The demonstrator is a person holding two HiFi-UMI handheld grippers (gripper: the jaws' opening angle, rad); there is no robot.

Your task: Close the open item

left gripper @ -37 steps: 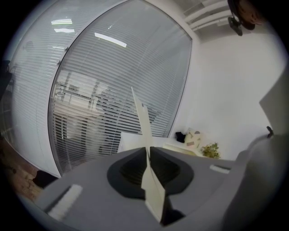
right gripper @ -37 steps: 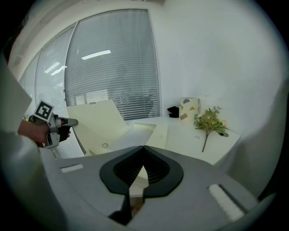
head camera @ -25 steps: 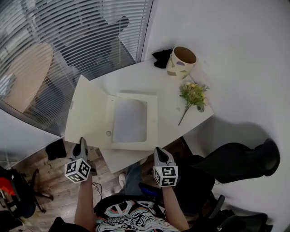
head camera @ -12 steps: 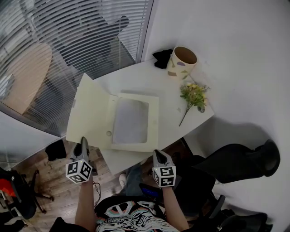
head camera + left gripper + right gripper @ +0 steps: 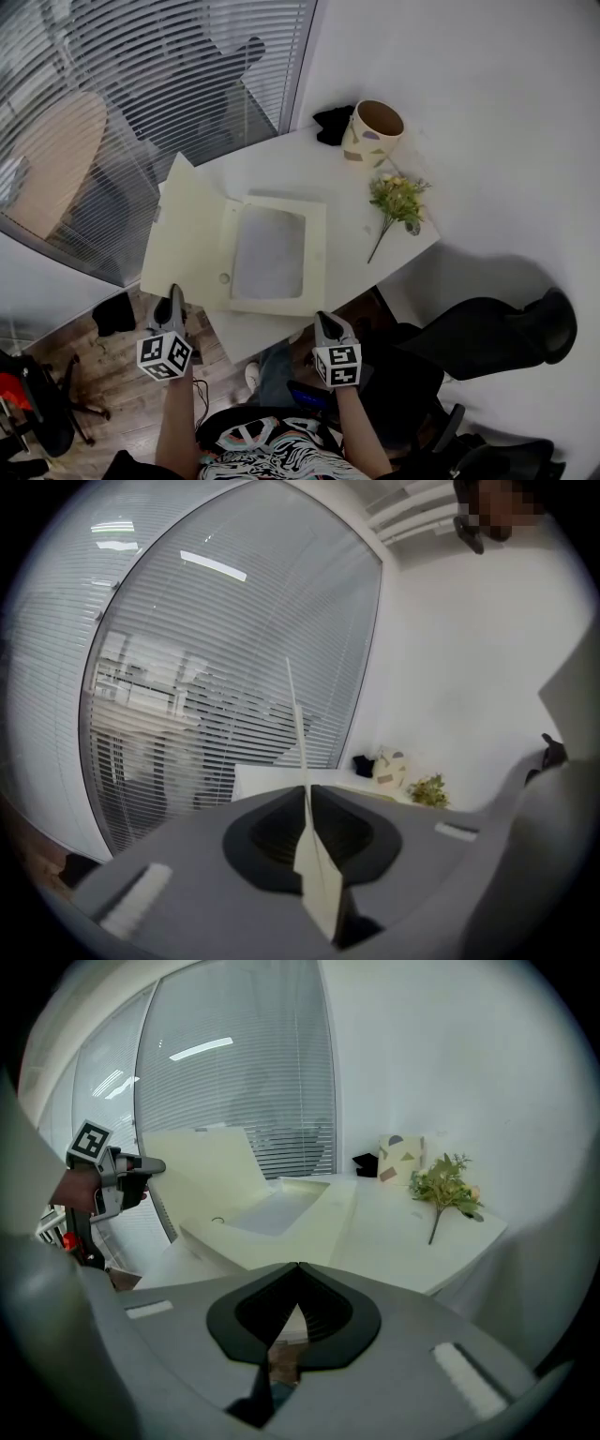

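Between the L tongs (image 5: 306,789) sits the thin near edge of the cover flap (image 5: 317,878) of the cream folder (image 5: 314,253). The jaws are pinched tight on the card, w/ nothing else in them. R tongs (image 5: 296,1265) have their tips together and hold nothing; they hover just off the near edge of the white surface (image 5: 309,169), pointing toward the folder.

Folder base lies flat on the surface's left half, pale inner panel facing up, w/ a small round fastener (image 5: 224,277) near the fold. The flap is out to the left, past the surface's edge, and tilted up off level rather than lying flat.

Further back, a cup (image 5: 375,129) and a flower sprig (image 5: 398,197) are on the right side, well apart from the folder.

Progress, as I judge it: early. The grip on the flap is made and the flap partly lifted, approx. Left to do: swing it over the fold to the right, lay it on the base, prob. press it down. R tongs are free to steady the base.
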